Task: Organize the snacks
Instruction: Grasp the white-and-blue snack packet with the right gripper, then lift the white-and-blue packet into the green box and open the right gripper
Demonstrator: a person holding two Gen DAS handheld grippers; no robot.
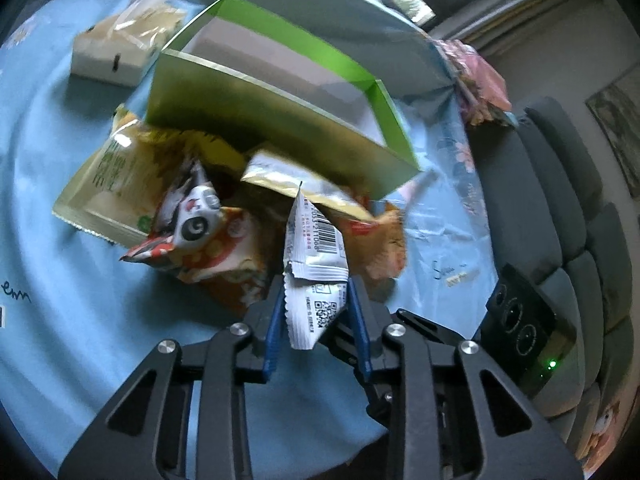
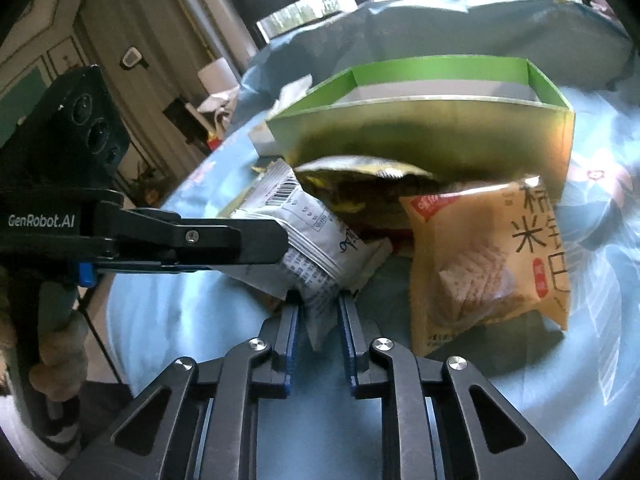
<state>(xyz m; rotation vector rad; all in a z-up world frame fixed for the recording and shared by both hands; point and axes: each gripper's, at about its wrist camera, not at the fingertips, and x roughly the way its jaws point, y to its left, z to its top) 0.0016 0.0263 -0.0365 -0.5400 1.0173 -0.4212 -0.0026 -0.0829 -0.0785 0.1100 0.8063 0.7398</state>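
Green cardboard forms the box (image 1: 280,92) waiting at twelve o'clock on the blue patterned cloth (image 1: 60,240) covering the surface; its pale interior looks empty as far as we can see, so we judge the sorting barely begun. Every snack lies outside it, heaped against its near wall.

Our left tool (image 1: 316,300) is pinching the white crinkled packet (image 1: 316,248), its blue pads pressed on the serrated end with the barcode side up. Our right tool (image 2: 318,304) is closed on the same packet (image 2: 316,240) at its other end, so both tools grip one wrapper between them.

At two o'clock from the right tool leans a puffy tan pouch (image 2: 488,256) with a clear window showing latticed crackers. A glossy gold foil bag (image 1: 288,180) lies crumpled under the box wall; a cartoon-printed orange wrapper (image 1: 208,240) sits at ten o'clock from the left tool, beside a flat yellow-green sachet (image 1: 108,184). All these remain to be boxed.
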